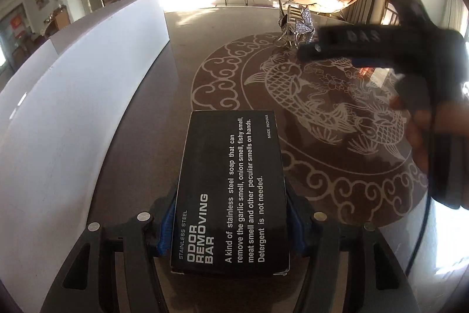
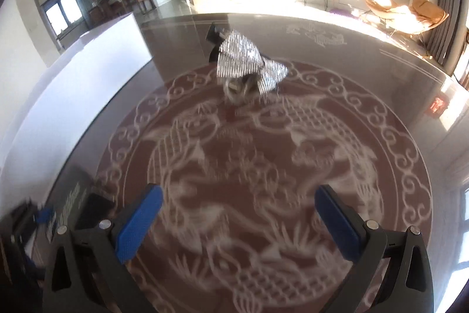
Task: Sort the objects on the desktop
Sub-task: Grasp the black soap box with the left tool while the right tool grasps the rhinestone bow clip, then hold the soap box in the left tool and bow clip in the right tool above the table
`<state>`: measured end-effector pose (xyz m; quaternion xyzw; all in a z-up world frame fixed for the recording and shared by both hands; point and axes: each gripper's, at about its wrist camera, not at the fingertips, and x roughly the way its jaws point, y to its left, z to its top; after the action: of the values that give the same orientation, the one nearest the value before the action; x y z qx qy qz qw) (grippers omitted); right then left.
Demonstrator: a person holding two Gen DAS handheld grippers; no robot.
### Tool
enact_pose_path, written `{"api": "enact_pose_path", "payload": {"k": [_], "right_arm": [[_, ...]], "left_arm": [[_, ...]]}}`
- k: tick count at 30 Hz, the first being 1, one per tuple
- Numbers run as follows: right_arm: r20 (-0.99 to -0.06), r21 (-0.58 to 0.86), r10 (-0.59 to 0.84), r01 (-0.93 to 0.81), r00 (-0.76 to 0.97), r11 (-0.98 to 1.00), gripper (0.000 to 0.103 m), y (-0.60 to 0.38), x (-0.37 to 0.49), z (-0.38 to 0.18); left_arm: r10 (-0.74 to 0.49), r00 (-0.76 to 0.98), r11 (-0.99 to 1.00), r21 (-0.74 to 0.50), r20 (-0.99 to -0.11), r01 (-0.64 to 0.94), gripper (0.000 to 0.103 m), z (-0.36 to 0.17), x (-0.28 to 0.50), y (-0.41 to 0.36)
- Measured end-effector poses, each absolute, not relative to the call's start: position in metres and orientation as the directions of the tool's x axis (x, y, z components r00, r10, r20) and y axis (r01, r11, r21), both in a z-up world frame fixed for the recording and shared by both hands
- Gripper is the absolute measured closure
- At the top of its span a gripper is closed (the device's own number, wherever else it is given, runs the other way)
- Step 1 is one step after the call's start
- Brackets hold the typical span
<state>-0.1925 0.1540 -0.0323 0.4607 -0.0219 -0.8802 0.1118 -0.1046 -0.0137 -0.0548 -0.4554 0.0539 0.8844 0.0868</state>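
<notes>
A black box [image 1: 231, 166] printed "ODOR REMOVING BAR" sits between the blue pads of my left gripper [image 1: 231, 228], which press on both its long sides just above the table. The same box [image 2: 73, 204] shows blurred at the lower left of the right wrist view. A glittery silver bow [image 2: 249, 63] lies over a dark clip and a metal piece at the far side of the table; the bow [image 1: 299, 25] also shows in the left wrist view. My right gripper [image 2: 239, 222] is open and empty over the fish pattern. From the left wrist view, the right gripper [image 1: 351, 46] is blurred, held by a hand [image 1: 422, 131].
The dark glass table [image 2: 381, 55] carries a round fish pattern [image 1: 307, 96]. A long white container wall [image 1: 73, 96] runs along the table's left side, the same wall [image 2: 73, 84] seen from the right wrist. Beyond the table is a living room with chairs and a television.
</notes>
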Motion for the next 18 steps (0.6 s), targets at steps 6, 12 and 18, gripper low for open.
{"api": "enact_pose_path", "payload": {"k": [6,12,18], "right_arm": [[-0.826,0.15,-0.124,-0.002,-0.55,-0.989,0.001,0.127,-0.289,-0.03],[-0.819,0.203,-0.145,-0.045,-0.556,-0.978,0.054,0.148,-0.285,-0.036],[-0.784,0.312,-0.281,0.041,-0.554,-0.949,0.055,0.188,-0.225,-0.04]], "left_arm": [[0.106,-0.578,-0.979,0.019,-0.809,-0.205,0.042,-0.064,-0.103,-0.014],[0.114,-0.581,-0.977,0.014,-0.806,-0.211,0.043,-0.071,-0.101,-0.012],[0.113,-0.603,-0.979,0.014,-0.789,-0.202,0.043,-0.076,-0.087,-0.013]]}}
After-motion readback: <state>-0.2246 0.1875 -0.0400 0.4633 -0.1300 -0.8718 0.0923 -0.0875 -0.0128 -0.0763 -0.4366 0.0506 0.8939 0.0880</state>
